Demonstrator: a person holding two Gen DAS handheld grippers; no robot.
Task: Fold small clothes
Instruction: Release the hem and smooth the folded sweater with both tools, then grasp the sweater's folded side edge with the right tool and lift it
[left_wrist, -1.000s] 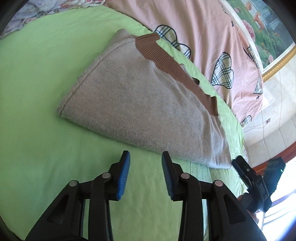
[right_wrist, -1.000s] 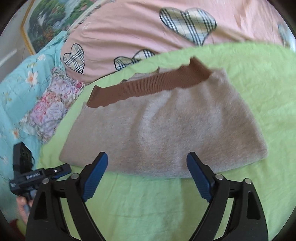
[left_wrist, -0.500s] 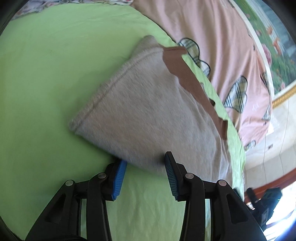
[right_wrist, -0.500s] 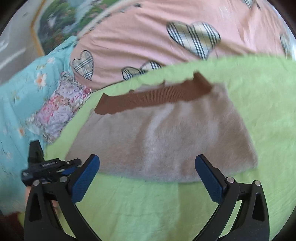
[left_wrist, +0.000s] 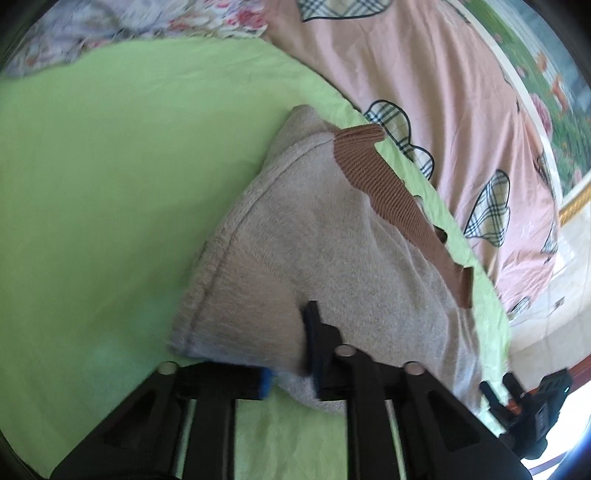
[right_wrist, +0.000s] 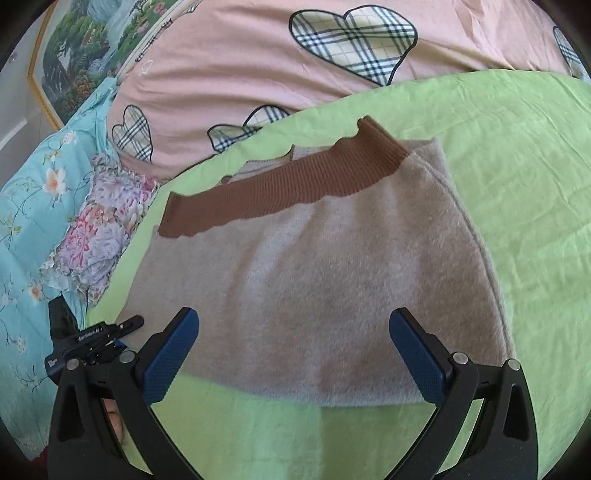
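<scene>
While left gripper (left_wrist: 288, 354) straddles sweater (right_wrist: 317, 280) hem, jaws apart, it should bite deep; right gripper (right_wrist: 295, 354) w/ jaws wide.

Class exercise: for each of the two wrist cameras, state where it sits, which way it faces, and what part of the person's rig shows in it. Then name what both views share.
Left wrist: sits on the left gripper, low at the near edge of the grey garment, looking along its fingers; one finger lies over the cloth, the other under its edge.
Right wrist: sits on the right gripper, raised before the garment, jaws wide apart; the other gripper shows at lower left.
Shared: the garment, its brown ribbed band, the green sheet and the pink heart quilt.
</scene>
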